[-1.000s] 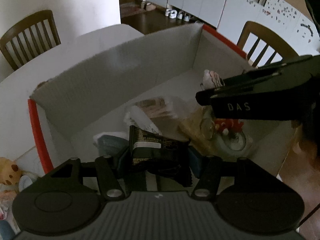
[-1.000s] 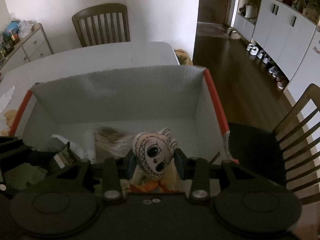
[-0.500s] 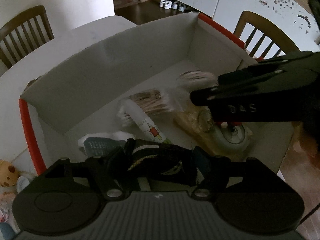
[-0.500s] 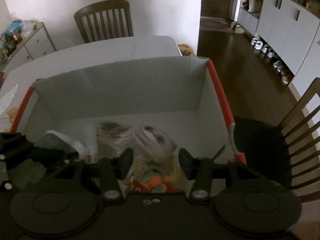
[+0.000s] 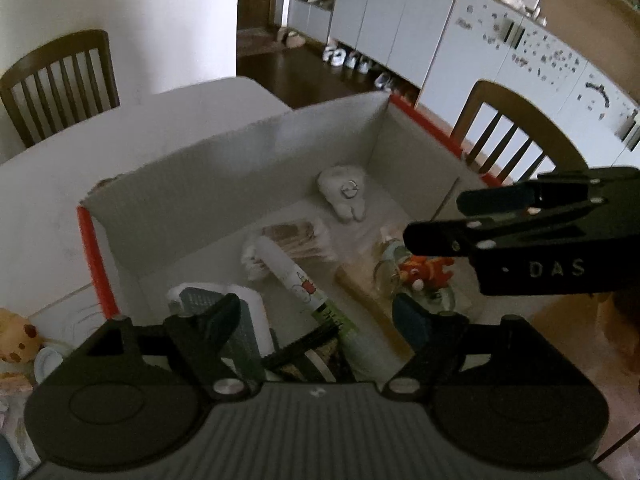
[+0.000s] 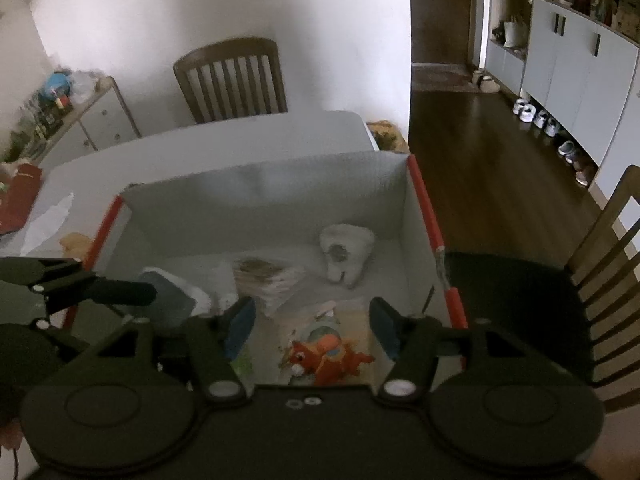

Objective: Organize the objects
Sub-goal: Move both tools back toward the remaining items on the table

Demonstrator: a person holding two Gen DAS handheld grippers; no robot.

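right gripper (image 6: 312,328) jaws just opened, empty | soft white doll (image 6: 346,254) dropped, now in box (image 6: 260,188) far-right corner | left gripper (image 5: 320,320) jaws just opened, dark packet (image 5: 304,354) released below | box corrugated, red-edged

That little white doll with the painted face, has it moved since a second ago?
Yes. The white doll was gripped between the right gripper fingers near the box's front; now it lies free by the box far wall, near the red-edged corner. The jaws have just been opening, nothing between them.
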